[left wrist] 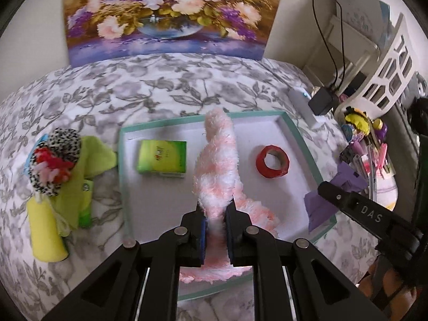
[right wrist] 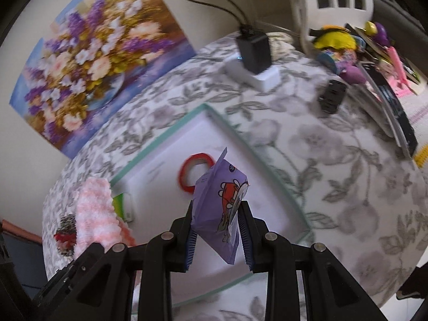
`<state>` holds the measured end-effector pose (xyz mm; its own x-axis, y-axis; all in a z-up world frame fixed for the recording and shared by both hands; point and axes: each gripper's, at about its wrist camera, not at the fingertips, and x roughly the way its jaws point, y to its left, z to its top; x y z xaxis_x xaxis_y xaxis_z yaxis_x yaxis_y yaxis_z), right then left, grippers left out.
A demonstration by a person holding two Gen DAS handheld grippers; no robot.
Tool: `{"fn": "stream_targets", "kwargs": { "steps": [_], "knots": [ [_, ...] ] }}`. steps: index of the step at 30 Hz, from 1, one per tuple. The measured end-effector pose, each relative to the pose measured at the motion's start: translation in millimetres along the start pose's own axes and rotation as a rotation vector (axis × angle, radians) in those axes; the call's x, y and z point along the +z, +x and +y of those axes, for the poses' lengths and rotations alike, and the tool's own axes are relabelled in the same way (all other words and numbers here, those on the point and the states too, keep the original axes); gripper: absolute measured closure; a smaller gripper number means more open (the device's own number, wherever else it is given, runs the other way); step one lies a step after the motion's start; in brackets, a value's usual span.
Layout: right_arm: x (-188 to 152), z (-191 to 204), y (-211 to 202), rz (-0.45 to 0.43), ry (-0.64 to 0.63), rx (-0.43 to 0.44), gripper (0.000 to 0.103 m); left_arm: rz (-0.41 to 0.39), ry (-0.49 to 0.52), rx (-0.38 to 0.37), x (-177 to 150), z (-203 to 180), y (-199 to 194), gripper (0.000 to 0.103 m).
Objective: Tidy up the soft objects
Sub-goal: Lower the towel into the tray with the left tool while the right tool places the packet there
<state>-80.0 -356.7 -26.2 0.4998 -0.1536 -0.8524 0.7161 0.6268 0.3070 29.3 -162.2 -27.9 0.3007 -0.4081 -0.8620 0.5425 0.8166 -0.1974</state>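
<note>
My left gripper is shut on a fluffy pink-and-white sock and holds it up over a white tray with a teal rim. The sock also shows at lower left in the right wrist view. My right gripper is shut on a purple soft packet above the tray's right part; the packet also shows in the left wrist view. In the tray lie a green tissue pack and a red tape roll.
Left of the tray lie a black-white-red pompom toy, a lime cloth and a yellow roll on the floral bedspread. A white power strip with a black adapter, a white basket and clutter stand at right.
</note>
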Motion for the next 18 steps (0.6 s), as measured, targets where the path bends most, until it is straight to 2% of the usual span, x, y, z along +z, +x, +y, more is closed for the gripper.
{"fn": "stream_targets", "kwargs": {
  "steps": [6,9,11,13,15,16,17,18],
  "knots": [
    [-0.8,-2.9,11.3,0.026,-0.008,-0.016,0.072,0.011,0.023,0.015,-1.1,-5.9,16.0,0.089],
    [-2.4,5.9,13.1,0.027,-0.036,-0.021,0.069,0.018,0.012,0.024,1.6,-3.6,18.0,0.072],
    [-2.5,12.1,11.9,0.021,-0.06,-0.025,0.069,0.012,-0.001,0.03,3.7,-0.3,16.3,0.052],
    [-3.0,16.7,9.9,0.014,-0.076,-0.027,0.068,0.001,-0.021,0.039,5.7,4.3,13.3,0.047],
    [-3.1,19.2,9.7,0.016,-0.086,-0.03,0.066,-0.004,-0.038,0.041,7.7,9.1,11.2,0.046],
    [-3.3,20.1,9.9,0.017,-0.09,-0.035,0.059,-0.005,-0.045,0.045,8.6,11.3,10.6,0.044],
    [-4.0,21.3,10.5,0.019,-0.097,-0.045,0.046,-0.006,-0.053,0.05,9.4,13.9,10.1,0.036],
    [-3.6,21.9,11.4,0.021,-0.102,-0.051,0.04,-0.006,-0.061,0.054,9.9,16.7,10.1,0.032]
  ]
}}
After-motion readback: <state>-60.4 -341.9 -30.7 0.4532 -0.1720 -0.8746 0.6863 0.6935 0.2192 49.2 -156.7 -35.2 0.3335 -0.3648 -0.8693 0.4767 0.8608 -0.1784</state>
